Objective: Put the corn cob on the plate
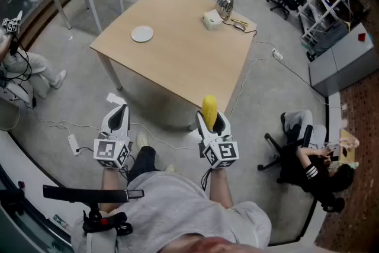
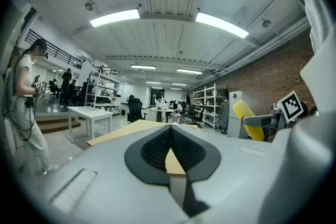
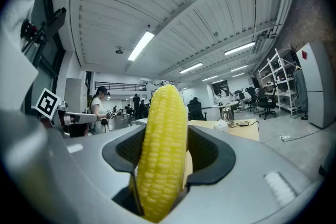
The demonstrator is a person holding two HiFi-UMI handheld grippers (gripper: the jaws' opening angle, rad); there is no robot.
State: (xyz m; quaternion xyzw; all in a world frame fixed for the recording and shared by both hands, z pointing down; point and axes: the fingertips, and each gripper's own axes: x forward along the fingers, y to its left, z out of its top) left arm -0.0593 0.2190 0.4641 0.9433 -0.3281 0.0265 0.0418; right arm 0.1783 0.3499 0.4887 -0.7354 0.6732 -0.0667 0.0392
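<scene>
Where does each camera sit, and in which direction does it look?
Head view: on the head, steeply down at table, plate; left gripper, right gripper, torso show.
Left gripper view: on that gripper, level toward the table; closed jaws show.
Right gripper view: likewise; jaws grip the corn cob.
All share table, corn cob.

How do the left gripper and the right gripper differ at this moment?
Load: the right gripper holds a yellow corn cob upright, while the left gripper holds nothing.
Jaws: the right gripper's stand wide, pressed on the cob's sides, and the left gripper's are together.
Shared: both are grey, carry a marker cube, and are held short of the wooden table.
</scene>
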